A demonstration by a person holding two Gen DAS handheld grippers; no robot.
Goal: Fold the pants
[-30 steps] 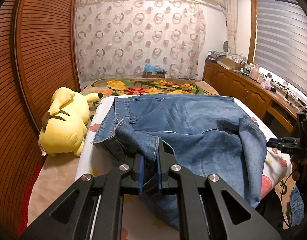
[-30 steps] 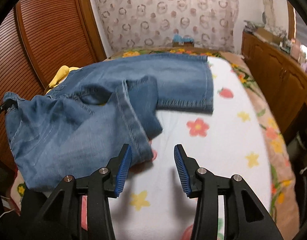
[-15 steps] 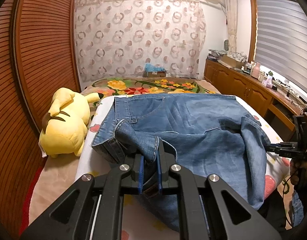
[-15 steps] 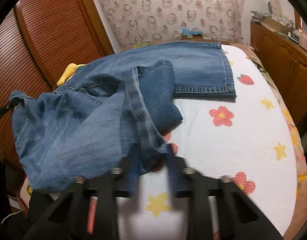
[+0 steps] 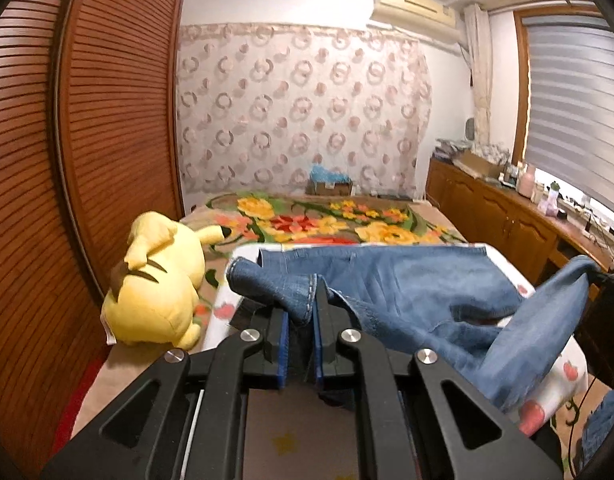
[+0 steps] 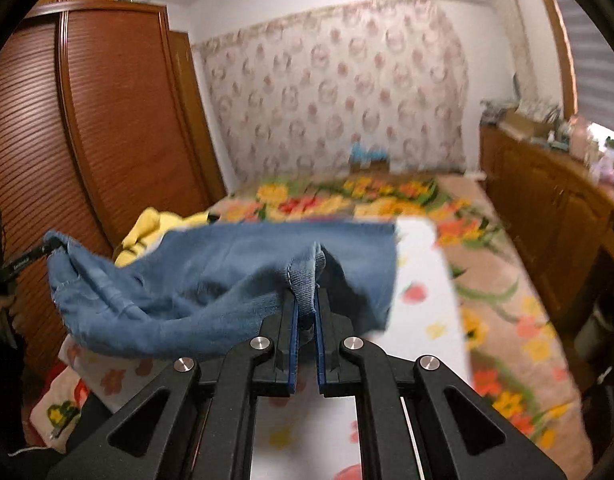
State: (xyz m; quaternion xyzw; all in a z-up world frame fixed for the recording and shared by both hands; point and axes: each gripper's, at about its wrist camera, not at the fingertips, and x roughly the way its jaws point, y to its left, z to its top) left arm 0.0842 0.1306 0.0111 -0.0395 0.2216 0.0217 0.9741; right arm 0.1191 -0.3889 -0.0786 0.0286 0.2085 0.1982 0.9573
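So that the near edge can be carried toward twelve o'clock, both grippers, left [image 5: 300, 312] and right [image 6: 306, 300], clamp the jeans [image 5: 411, 280], lifted off the bed [image 5: 563, 380].

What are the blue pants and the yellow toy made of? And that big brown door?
The pants look like denim: faded blue woven cloth with pale stitched seams and thick hems. The yellow toy seems to be soft plush, fuzzy and rounded like stuffed fabric. The brown door looks like wood with thin slats and a slightly glossy finish, though it could be a wood-look coating.
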